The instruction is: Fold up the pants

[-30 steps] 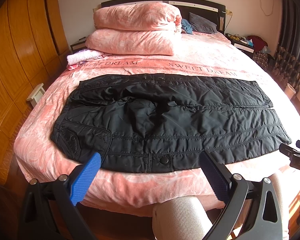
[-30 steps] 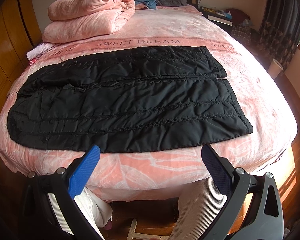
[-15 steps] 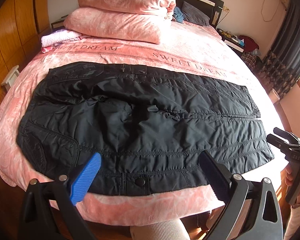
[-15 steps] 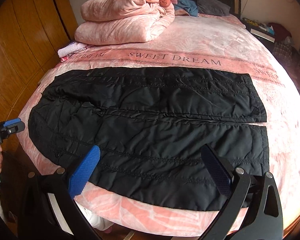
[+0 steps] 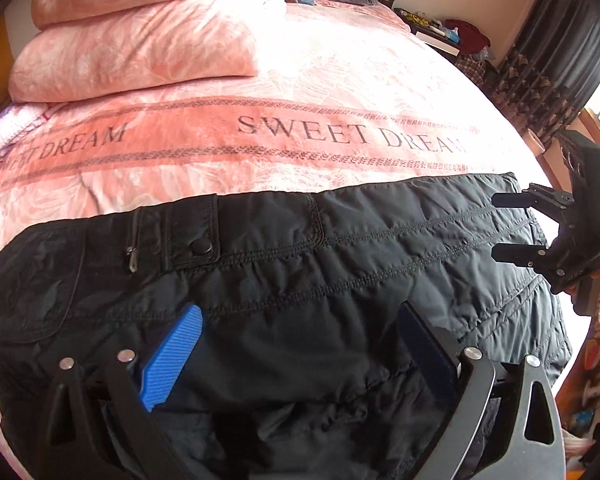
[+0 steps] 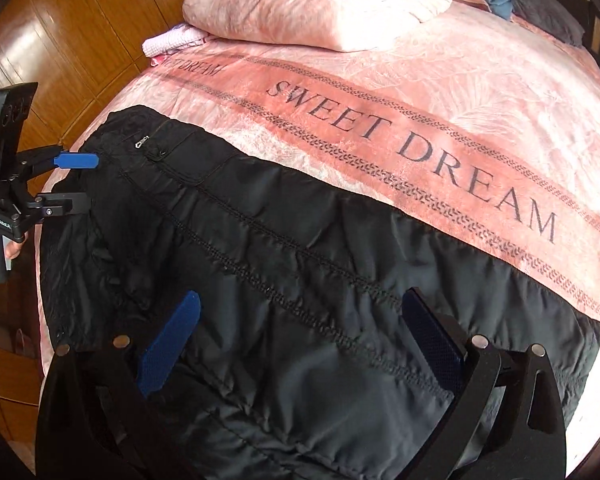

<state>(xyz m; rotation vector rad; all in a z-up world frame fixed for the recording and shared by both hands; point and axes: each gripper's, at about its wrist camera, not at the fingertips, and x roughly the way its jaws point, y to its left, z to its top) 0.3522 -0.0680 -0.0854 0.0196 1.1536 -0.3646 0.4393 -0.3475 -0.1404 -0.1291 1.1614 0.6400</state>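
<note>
Right now we hold our left gripper (image 5: 300, 344) low over the black pants (image 5: 340, 280), and its two fingers are spread wide apart with nothing between them. One blue pad (image 5: 172, 360) sits at about 7 o'clock in the left wrist view and the other, darker pad (image 5: 424, 344) sits at about 5 o'clock. Puffy black cloth fills the gap under them. We cannot tell if the pads touch the cloth.

Our right gripper (image 6: 300, 340) is the same: fingers wide apart, nothing pinched, black cloth below it. In the left wrist view we see the right gripper at 3 o'clock, by the leg end of the pants. In the right wrist view the left gripper shows at 9 o'clock, by the waist end, also spread.

The pants lie flat across the near part of the bed, on the pink blanket (image 5: 300, 80). The waist end has a zipper (image 5: 131, 258) and a snap button (image 5: 201, 245), at about 10 o'clock in the left wrist view. Stitched lines run along the legs.

Past the pants, big letters (image 6: 412, 152) on the blanket say SWEET DREAM. Farther off, at 12 o'clock, a folded pink quilt (image 6: 320, 4) is piled up. A small white cloth (image 6: 172, 40) lies just beside it. A brown wood wall (image 6: 72, 32) stands at 10 o'clock in the right wrist view. Dark curtains (image 5: 552, 60) hang far off at 2 o'clock in the left wrist view.
</note>
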